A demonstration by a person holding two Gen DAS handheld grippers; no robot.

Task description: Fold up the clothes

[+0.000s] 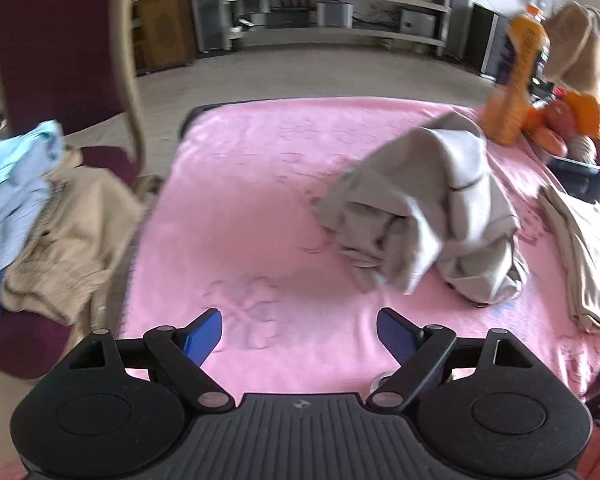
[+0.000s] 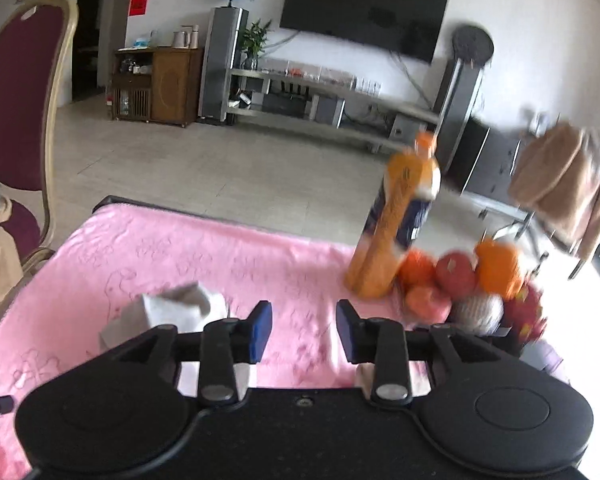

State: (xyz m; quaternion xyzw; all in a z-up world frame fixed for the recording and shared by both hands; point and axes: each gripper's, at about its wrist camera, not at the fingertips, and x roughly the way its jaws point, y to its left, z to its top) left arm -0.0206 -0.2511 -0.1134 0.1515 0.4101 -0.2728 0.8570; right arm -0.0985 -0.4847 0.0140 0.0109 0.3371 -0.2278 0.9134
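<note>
Overhead, left gripper (image 1: 299, 332) tilts down, jaws wide and empty; right gripper (image 2: 303, 330) part-spread (also empty); crumpled soft grey garment (image 1: 424, 216) lies heaped on fuzzy pink blanket (image 1: 236, 200)

The left gripper (image 1: 299, 330) is showing a matte black body with a ribbed central panel bearing a small round emblem, two round housings flanking it, and silver rivets pinning black linkage arms that are ending in blue pads (image 1: 204, 336). The right gripper (image 2: 304, 330) is wearing the same black shell and blue pads (image 2: 262, 330), with a thin black cable curling across the housing behind its left finger.
</note>
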